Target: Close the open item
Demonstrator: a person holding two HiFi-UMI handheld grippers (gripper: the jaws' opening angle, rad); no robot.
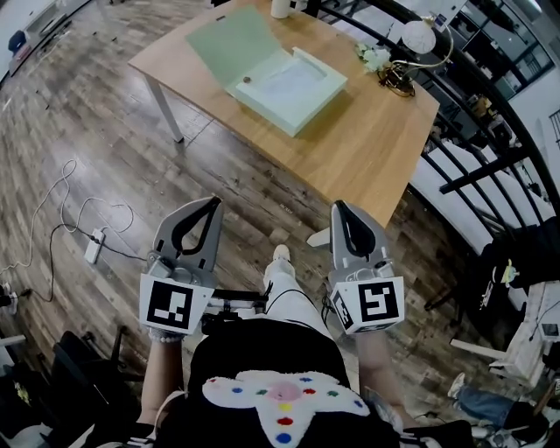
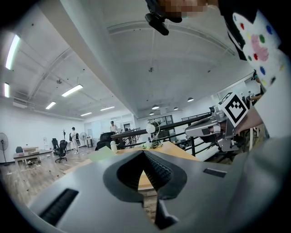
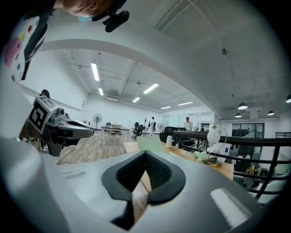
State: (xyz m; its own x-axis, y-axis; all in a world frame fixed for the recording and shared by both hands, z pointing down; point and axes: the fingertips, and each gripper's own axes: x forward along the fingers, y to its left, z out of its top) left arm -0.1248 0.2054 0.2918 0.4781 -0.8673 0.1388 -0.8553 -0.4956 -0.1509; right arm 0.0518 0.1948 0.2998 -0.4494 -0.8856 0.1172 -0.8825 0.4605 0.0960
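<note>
A pale green box [image 1: 293, 87] lies open on the wooden table [image 1: 367, 149], its flat lid [image 1: 234, 42] folded back to the left. Both grippers hang over the floor short of the table's near corner, well apart from the box. My left gripper [image 1: 213, 203] is shut with nothing in it, and so is my right gripper [image 1: 339, 206]. In the left gripper view the closed tips [image 2: 143, 152] point at the table, with the green lid [image 2: 102, 154] beyond. The right gripper view shows its closed tips [image 3: 145, 152] below the raised lid [image 3: 150, 143].
At the table's far side stand a white bottle [image 1: 282, 7], a globe lamp [image 1: 418, 37] and a small flower ornament [image 1: 376, 57]. A black railing [image 1: 490, 166] runs along the right. A power strip [image 1: 94, 246] with cables lies on the floor at left.
</note>
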